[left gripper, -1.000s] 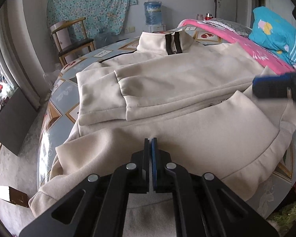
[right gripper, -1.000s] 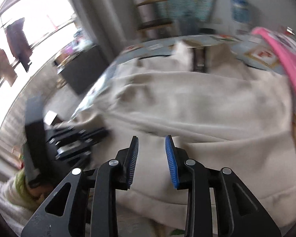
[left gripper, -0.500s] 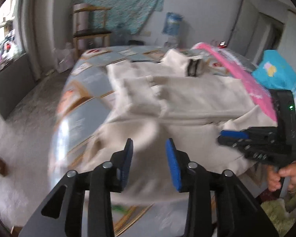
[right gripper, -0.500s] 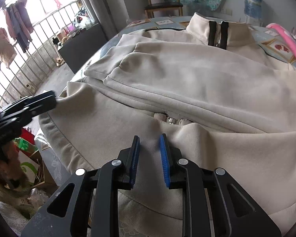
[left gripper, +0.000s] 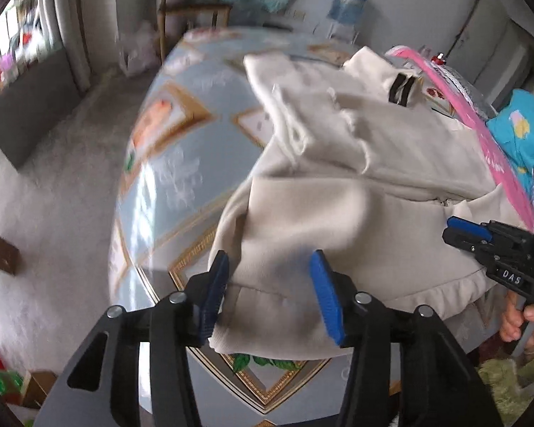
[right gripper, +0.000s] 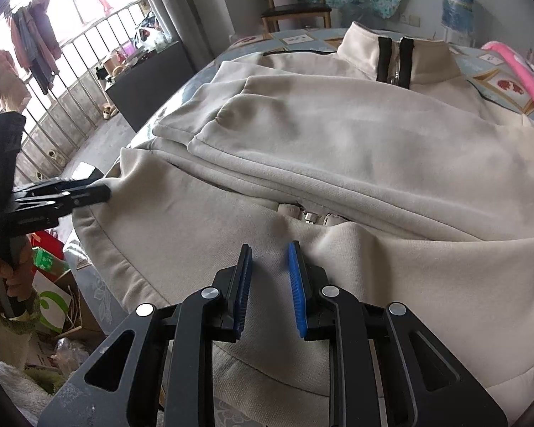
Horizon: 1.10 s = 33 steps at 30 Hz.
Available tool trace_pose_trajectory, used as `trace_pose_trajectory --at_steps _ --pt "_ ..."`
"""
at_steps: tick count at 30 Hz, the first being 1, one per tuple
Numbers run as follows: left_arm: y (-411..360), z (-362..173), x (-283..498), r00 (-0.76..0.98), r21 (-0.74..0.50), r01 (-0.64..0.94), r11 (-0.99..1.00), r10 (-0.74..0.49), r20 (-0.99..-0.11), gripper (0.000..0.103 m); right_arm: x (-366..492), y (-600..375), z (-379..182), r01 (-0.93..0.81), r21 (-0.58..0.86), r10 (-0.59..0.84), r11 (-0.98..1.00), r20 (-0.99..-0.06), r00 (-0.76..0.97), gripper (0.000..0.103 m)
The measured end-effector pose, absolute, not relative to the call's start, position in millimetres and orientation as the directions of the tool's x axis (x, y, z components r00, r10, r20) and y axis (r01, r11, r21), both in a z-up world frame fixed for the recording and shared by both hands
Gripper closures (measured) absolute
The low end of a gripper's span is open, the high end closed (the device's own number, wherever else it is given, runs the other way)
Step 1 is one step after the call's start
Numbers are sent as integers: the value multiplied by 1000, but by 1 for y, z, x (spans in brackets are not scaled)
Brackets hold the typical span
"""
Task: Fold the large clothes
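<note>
A cream zip jacket [left gripper: 338, 213] lies spread front up on the table [left gripper: 181, 163], with its sleeves folded across the chest [right gripper: 338, 124] and the collar [right gripper: 395, 60] at the far end. My left gripper [left gripper: 268, 270] hangs over the jacket's near left hem corner. Its jaws are opening, the cloth lies between them, and the pads stand off it. In the right wrist view, the left gripper [right gripper: 89, 192] points at the jacket's left edge. My right gripper [right gripper: 270, 252] is shut on a ridge of hem fabric just below the zip's lower end [right gripper: 311, 217].
A pink blanket [left gripper: 480, 135] and a teal pillow [left gripper: 523, 131] lie along the table's right side. A wooden chair [right gripper: 295, 7] and a water bottle [right gripper: 457, 0] stand beyond the table. Boxes [right gripper: 53, 302] sit on the floor at the left.
My left gripper was shut on the hem; it has opened and swung left to the jacket's near left corner. My right gripper narrowed its jaws onto the hem fabric and sank slightly.
</note>
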<state>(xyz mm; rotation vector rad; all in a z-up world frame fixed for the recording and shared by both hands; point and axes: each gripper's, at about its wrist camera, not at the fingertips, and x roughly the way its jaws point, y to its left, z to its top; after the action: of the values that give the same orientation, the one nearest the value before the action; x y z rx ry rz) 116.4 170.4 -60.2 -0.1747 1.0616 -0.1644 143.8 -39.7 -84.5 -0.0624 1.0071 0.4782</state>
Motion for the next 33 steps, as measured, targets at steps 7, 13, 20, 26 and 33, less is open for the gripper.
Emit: trace_pose_trajectory --at_steps 7,13,20,26,33 --pt "187 -54 110 457 -385 61 921 -368 -810 57 144 -39 -85 -413 164 355 896 -824 442 83" --pt "194 -29 91 489 -543 184 820 -555 -672 58 144 -39 -85 -413 159 351 897 -824 444 83" --pt "182 -40 110 468 -467 168 868 -488 -737 58 145 -38 -86 -411 156 348 898 -824 448 83" --pt "179 -47 117 509 -368 150 917 -391 -766 87 145 -37 -87 -411 155 347 898 -824 448 83" --pt "178 -27 94 635 -305 153 940 -330 -698 88 145 -38 -88 -406 168 357 898 -818 451 83"
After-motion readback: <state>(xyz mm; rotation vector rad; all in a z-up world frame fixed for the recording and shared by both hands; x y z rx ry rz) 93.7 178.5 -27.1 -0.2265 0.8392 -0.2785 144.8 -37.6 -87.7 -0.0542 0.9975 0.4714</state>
